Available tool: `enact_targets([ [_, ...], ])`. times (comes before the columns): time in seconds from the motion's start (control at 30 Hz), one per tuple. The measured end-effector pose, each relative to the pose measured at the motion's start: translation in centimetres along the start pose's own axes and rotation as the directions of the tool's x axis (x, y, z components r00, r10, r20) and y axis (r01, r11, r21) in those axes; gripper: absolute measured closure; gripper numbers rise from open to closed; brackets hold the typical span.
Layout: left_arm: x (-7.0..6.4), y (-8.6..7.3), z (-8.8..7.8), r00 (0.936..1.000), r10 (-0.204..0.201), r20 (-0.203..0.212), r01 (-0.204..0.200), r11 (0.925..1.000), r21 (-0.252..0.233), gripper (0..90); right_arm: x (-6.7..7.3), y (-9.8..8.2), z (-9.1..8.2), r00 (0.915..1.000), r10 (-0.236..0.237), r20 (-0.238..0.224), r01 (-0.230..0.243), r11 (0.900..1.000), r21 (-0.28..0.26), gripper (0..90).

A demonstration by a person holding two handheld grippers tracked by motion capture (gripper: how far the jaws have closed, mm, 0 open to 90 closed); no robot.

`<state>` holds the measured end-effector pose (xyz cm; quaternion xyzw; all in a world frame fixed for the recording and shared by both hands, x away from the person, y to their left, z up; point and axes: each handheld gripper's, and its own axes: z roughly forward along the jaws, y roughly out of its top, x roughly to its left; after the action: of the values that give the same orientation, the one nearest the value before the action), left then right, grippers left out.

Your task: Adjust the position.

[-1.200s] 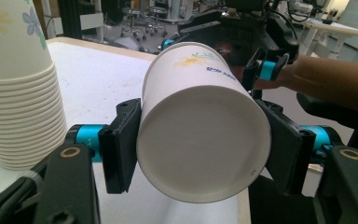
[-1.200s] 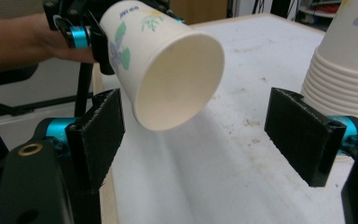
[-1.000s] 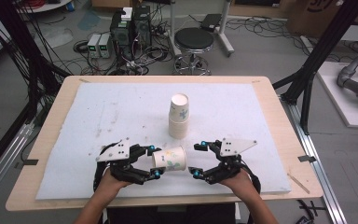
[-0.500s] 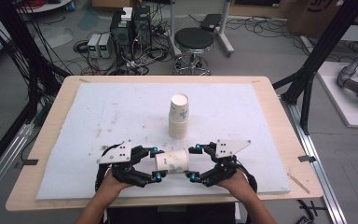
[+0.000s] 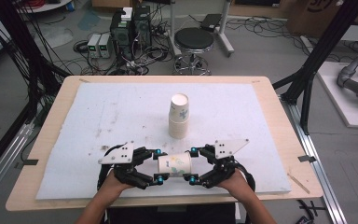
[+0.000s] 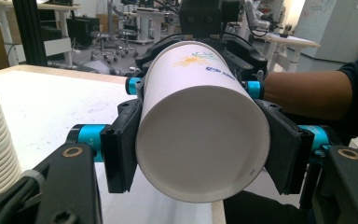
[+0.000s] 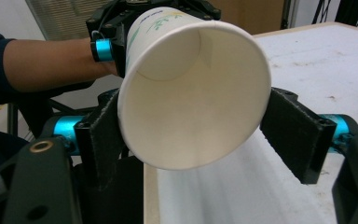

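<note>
White padded table (image 5: 98, 112), one paper cup (image 5: 175, 164) held sideways near its front edge.
Left gripper (image 5: 157, 165) is clamped on the cup's base end; right gripper (image 5: 192, 164) has just been closing around its rim, pads nearly touching. High view adds a cup stack (image 5: 179, 116) behind.

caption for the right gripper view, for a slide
Paper cup held sideways, its open mouth facing the camera, between the right gripper jaws, with the left gripper gripping its far end.
</note>
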<state>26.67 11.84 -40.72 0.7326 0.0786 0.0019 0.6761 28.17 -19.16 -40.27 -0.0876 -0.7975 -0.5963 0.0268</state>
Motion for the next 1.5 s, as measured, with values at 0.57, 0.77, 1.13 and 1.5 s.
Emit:
enact_targets([
  [0.57,-0.2,0.8,0.0,0.9938,-0.050,-0.100,0.061,0.9914,0.116,13.2,0.0,0.4,-1.0,0.9991,-0.010,0.040,0.010,1.000,0.012,30.0],
  [0.77,-0.1,1.9,-0.4,0.9881,0.012,-0.154,0.022,0.9754,0.219,13.3,-0.2,1.5,-0.9,0.9936,-0.056,0.098,0.041,0.989,0.140,29.9],
  [1.13,0.4,2.6,0.4,0.9846,0.069,-0.161,-0.001,0.9220,0.387,13.6,-0.5,4.1,0.3,0.9862,-0.129,0.104,0.089,0.943,0.320,29.8],
  [1.5,0.7,3.1,1.2,0.9841,0.109,-0.141,-0.031,0.8847,0.465,15.4,-0.4,6.4,1.9,0.9734,-0.214,0.083,0.148,0.862,0.485,29.8],
])
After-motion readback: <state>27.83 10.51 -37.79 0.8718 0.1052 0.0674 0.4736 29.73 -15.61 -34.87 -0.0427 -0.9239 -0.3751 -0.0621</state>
